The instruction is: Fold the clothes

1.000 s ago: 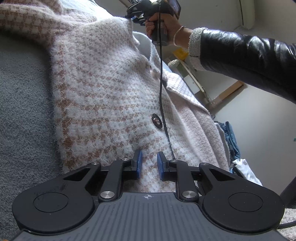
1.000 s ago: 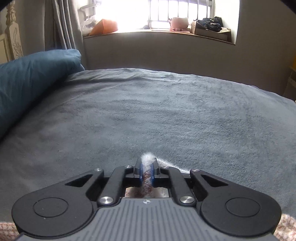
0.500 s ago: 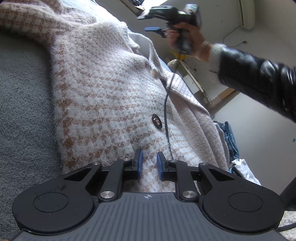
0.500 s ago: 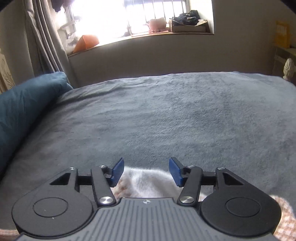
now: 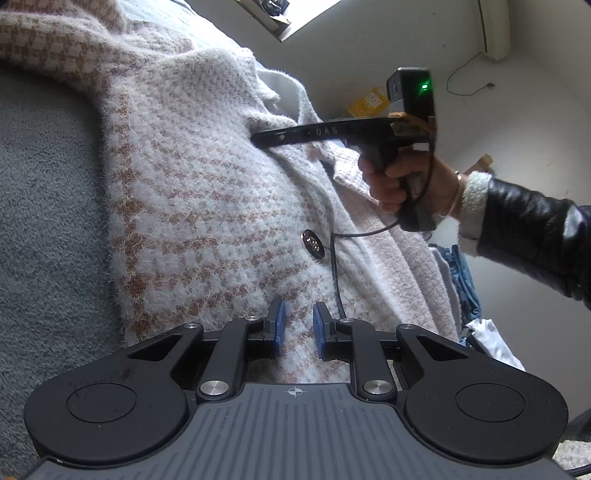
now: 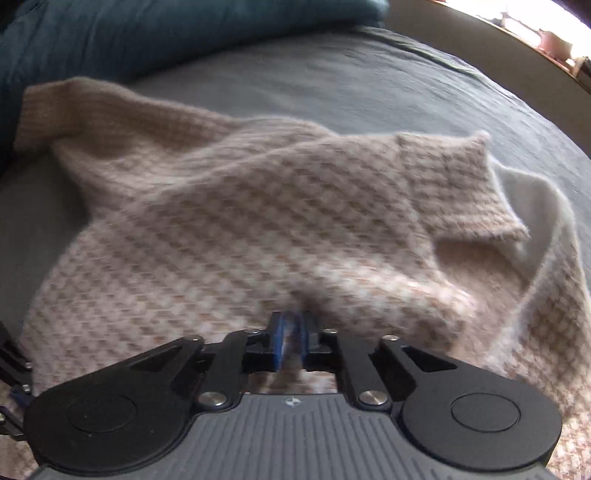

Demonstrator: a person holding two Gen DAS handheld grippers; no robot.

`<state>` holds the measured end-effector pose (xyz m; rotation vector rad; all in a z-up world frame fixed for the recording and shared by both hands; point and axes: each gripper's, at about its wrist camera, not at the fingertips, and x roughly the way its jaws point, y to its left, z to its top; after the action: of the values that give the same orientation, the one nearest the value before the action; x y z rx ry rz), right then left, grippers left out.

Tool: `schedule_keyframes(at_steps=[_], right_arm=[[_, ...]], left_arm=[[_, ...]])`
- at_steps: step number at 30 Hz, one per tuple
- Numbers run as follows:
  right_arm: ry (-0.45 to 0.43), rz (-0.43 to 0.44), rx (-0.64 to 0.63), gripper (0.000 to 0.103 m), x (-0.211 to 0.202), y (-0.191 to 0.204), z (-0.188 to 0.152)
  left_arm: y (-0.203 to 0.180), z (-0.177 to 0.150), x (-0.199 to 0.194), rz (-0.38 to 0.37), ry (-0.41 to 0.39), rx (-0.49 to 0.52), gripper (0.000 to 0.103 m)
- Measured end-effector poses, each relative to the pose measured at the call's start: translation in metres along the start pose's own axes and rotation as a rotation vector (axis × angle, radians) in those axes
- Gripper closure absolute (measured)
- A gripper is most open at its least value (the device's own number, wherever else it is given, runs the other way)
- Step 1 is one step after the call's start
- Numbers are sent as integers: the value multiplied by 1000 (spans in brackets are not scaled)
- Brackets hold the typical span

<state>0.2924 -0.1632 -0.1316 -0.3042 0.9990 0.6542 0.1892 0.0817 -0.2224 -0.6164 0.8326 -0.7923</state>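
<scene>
The cardigan (image 5: 207, 206) is a fuzzy knit in cream with a tan houndstooth check, lying spread on a grey blanket (image 5: 40, 221) that covers the bed. It fills the space ahead of both grippers. From the left wrist view, one dark round button (image 5: 313, 244) sits on the front panel just ahead of the left gripper (image 5: 297, 326), and a paler lapel or placket edge runs off to the right of it. From the right wrist view, a ribbed cuff (image 6: 454, 184) lies folded over the body ahead and to the right of the right gripper (image 6: 290, 341), with a plain cream inner face showing beside it; the other sleeve trails away to the far left.

The left gripper hovers low over the knit with its blue pads a little apart; cloth shows between them, but whether they pinch it cannot be told. The right gripper is clenched, its pads closed on a small fold of the cardigan. In the left view its black fingers press into the knit near the collar, held by a hand (image 5: 402, 184) in a black sleeve (image 5: 532, 229) with a white cuff.

A black cable (image 5: 334, 273) from the right gripper drapes across the cardigan, just ahead of the left gripper's right finger. A dark blue pillow (image 6: 147, 33) lies beyond the garment, and crumpled blue and white clothes (image 5: 465, 291) sit off the bed's edge to the right.
</scene>
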Motion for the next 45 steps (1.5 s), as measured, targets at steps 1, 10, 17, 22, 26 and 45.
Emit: schedule_keyframes(at_steps=[1, 10, 17, 22, 26, 45], right_arm=[[-31, -27, 97, 103, -3, -19, -1], [-143, -362, 377, 102, -32, -48, 19], [-192, -144, 501, 100, -40, -11, 26], [-156, -56, 581, 90, -34, 12, 22], [-132, -11, 618, 89, -31, 25, 15], [-56, 166, 698, 84, -26, 121, -38]], left_arm=[[0, 0, 0, 3, -1, 1, 84], [3, 9, -17, -4, -42, -77, 78], [29, 30, -93, 160, -284, -152, 69], [58, 38, -165, 524, -514, -188, 61], [97, 36, -203, 713, -625, -350, 49], [101, 55, -218, 1289, -855, -24, 8]])
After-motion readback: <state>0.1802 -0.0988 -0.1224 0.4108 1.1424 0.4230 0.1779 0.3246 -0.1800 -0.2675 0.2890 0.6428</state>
